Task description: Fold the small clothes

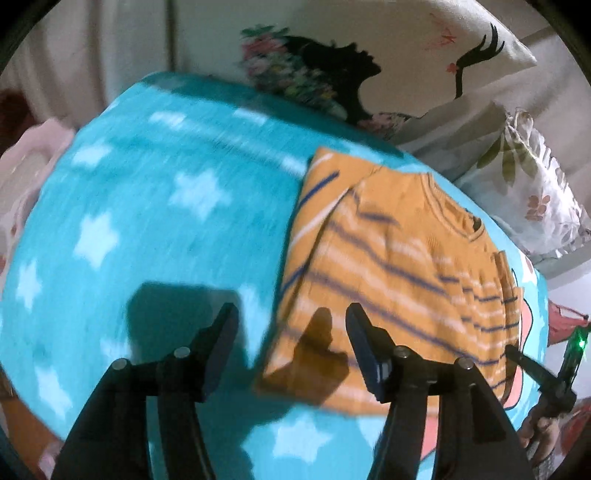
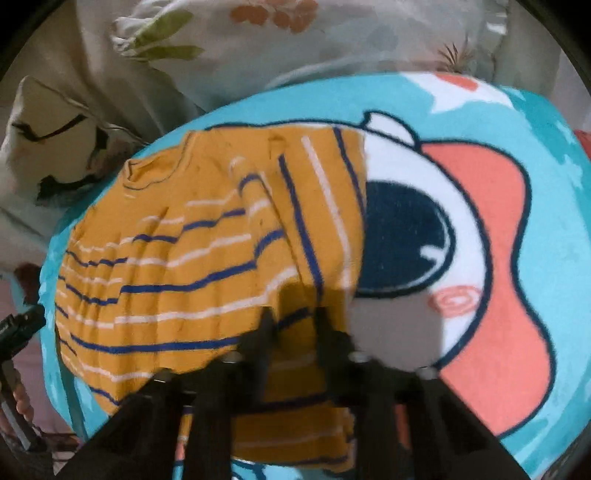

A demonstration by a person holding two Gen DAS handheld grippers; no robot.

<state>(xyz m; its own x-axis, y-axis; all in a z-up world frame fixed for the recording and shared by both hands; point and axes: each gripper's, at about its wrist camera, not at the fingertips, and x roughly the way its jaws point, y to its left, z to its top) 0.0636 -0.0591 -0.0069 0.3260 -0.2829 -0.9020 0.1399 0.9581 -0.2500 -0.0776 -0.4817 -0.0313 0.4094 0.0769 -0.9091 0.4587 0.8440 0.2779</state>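
Note:
A small orange shirt (image 1: 388, 258) with blue and white stripes lies on a turquoise star blanket (image 1: 147, 206), its sides folded inward. My left gripper (image 1: 291, 336) is open and empty, hovering above the shirt's near left corner. In the right wrist view the shirt (image 2: 192, 273) lies on the blanket's cartoon print (image 2: 480, 236). My right gripper (image 2: 293, 325) sits over the shirt's lower hem with its fingers (image 2: 264, 332) narrowly apart and orange cloth between them; a grip cannot be confirmed. The right gripper also shows in the left wrist view (image 1: 532, 365).
Pillows lie behind the blanket: one with a black silhouette print (image 1: 332, 74), one floral (image 1: 532, 192), also in the right view (image 2: 258, 33). Pink bedding (image 1: 33, 162) lies at the left. The blanket's edge drops off at the right (image 2: 569, 258).

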